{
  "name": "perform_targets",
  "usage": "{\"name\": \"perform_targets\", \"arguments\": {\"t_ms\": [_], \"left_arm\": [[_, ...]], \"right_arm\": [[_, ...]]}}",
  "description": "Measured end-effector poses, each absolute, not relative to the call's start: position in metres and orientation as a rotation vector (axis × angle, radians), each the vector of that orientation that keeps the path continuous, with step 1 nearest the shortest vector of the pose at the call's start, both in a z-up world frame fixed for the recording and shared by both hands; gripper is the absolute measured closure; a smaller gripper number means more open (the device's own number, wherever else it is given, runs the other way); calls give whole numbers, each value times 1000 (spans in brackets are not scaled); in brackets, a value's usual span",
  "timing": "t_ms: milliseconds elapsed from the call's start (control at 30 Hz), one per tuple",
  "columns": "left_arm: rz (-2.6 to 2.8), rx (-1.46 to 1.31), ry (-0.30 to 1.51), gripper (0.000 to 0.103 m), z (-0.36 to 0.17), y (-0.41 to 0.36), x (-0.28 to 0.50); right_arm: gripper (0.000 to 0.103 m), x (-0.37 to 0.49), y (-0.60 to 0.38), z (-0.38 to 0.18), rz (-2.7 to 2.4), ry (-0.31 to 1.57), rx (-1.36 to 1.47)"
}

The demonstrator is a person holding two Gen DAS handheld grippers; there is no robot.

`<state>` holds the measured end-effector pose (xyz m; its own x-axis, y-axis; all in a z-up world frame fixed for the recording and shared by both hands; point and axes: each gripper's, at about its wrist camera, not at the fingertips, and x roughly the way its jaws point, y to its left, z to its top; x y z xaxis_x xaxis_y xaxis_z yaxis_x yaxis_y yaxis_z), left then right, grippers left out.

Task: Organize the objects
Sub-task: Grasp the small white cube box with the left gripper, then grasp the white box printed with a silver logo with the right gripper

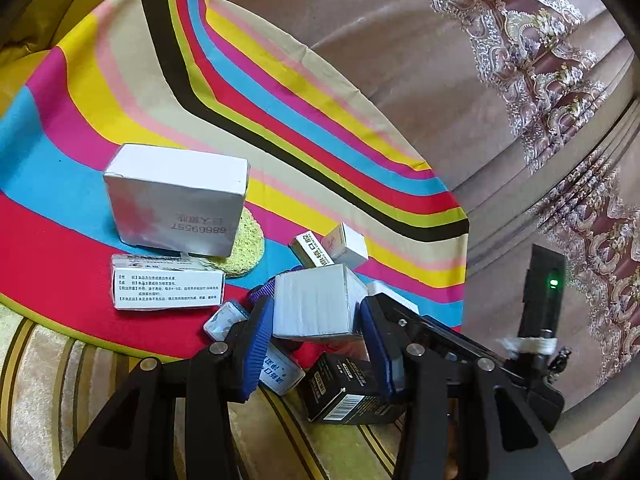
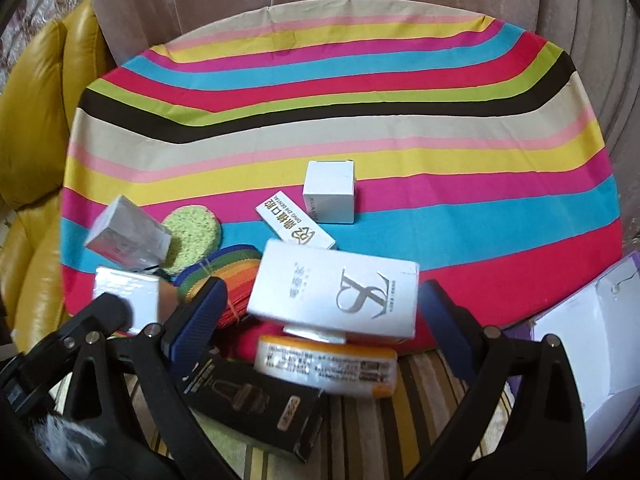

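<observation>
Our left gripper (image 1: 316,320) has its fingers clamped on the white box (image 1: 316,308), lifted clear of the clutter on the striped counter (image 1: 280,128). Our right gripper (image 2: 320,312), fingers wide, straddles the logo box (image 2: 336,288), not gripping.

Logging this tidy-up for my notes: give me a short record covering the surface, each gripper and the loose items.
surface: striped cloth
left gripper: shut on plain white box
right gripper: open, straddling logo box, pads not touching it
loose items: green sponge, black box, orange-edged box
</observation>
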<state>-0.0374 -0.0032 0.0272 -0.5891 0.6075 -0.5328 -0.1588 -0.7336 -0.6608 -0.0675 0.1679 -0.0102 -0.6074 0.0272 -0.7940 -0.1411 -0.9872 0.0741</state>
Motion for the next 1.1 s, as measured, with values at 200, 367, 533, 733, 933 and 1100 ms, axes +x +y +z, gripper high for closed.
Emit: {"name": "perform_targets", "arguments": {"t_ms": [200, 367, 533, 733, 933, 1100], "left_arm": [[2324, -1081, -792, 57, 26, -4, -38], [2326, -1082, -790, 57, 26, -5, -37], [2341, -1081, -775, 57, 28, -1, -36], [2370, -1076, -751, 57, 32, 0, -35], [2390, -1070, -720, 57, 38, 7, -35], [2383, -1066, -672, 57, 43, 25, -35]], "right_arm": [[6, -74, 176, -18, 2640, 202, -1365], [6, -78, 177, -23, 2616, 198, -1395], [16, -76, 179, -24, 2623, 216, -1392], [16, -70, 185, -19, 2660, 271, -1353], [16, -53, 203, -9, 2696, 343, -1268], [16, -40, 223, -8, 2672, 388, -1251]]}}
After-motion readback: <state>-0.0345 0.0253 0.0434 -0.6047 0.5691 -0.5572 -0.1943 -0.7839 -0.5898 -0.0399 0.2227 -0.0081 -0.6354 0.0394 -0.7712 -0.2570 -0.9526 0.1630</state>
